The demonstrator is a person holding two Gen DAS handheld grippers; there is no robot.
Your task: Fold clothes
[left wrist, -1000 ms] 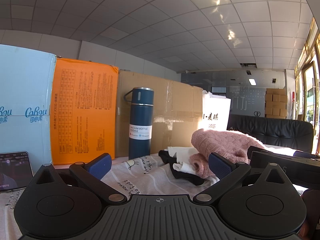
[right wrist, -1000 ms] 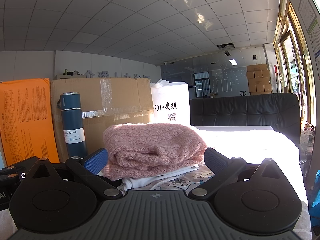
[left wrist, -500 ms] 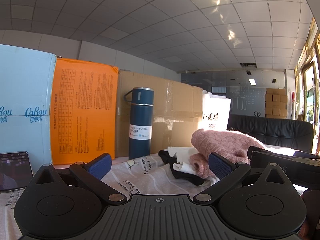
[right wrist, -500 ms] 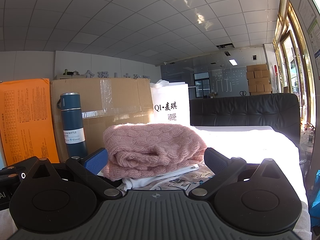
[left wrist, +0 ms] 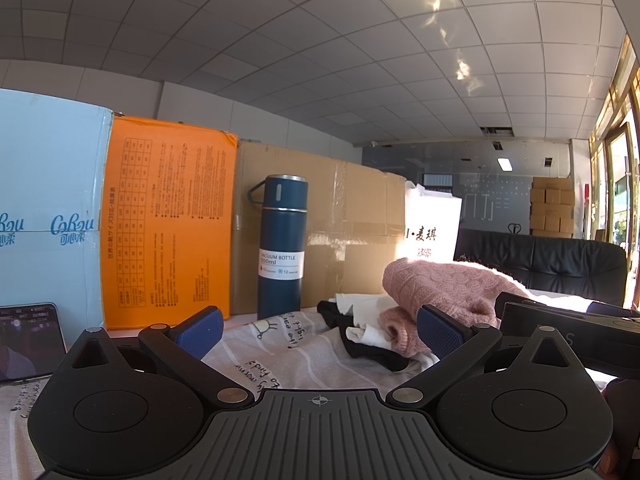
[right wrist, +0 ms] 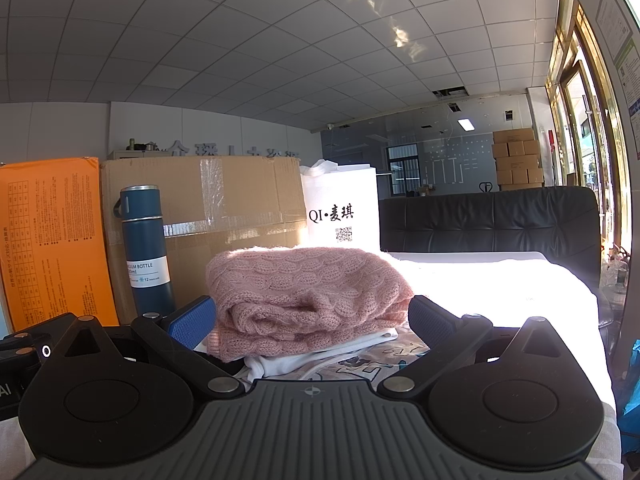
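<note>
I hold both grippers low and level over the printed cloth (left wrist: 280, 356), fingers spread wide and empty, so either can reach in. The left gripper (left wrist: 319, 330) faces the flask (left wrist: 281, 246), with the clothes off to its right. The right gripper (right wrist: 310, 320) looks straight at the pile: a pink sweater (right wrist: 304, 292) folded on a white garment (right wrist: 320, 350), with something black (left wrist: 360, 344) underneath.

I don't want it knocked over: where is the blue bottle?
The bottle stands upright left of the pink sweater, against the brown box, in both views.
</note>
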